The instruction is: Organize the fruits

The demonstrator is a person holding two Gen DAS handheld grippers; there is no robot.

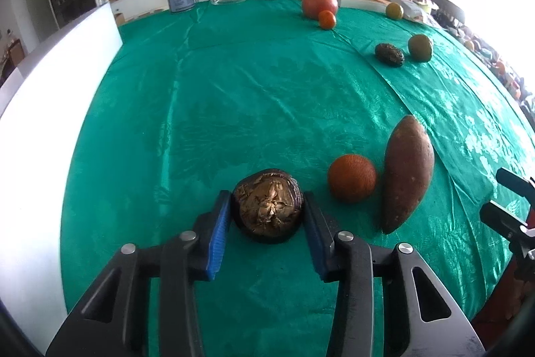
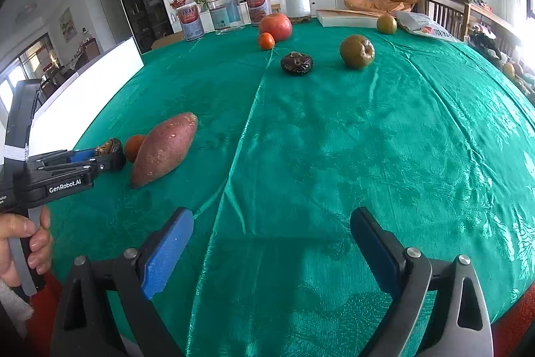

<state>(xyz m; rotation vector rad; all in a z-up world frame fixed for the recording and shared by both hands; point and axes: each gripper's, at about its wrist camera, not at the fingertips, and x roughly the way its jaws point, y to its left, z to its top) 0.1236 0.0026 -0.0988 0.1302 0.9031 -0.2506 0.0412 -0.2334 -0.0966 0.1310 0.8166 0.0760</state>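
Observation:
My left gripper (image 1: 267,194) is shut on a dark brown, wrinkled fruit (image 1: 267,206) that rests on the green tablecloth (image 1: 234,109); both blue pads touch its sides. Just right of it lie a round orange fruit (image 1: 351,178) and a sweet potato (image 1: 408,171). In the right wrist view the left gripper (image 2: 100,156) shows at the left, held by a hand (image 2: 20,243). My right gripper (image 2: 272,213) is open over bare cloth with nothing between its fingers.
Farther back lie another dark fruit (image 2: 297,63), a green-brown fruit (image 2: 357,51), a large red fruit (image 2: 276,26), a small orange (image 2: 266,40) and a green fruit (image 2: 387,24). Cans and jars (image 2: 227,10) line the far edge beside a book (image 2: 347,17). A white board (image 1: 50,122) borders the left.

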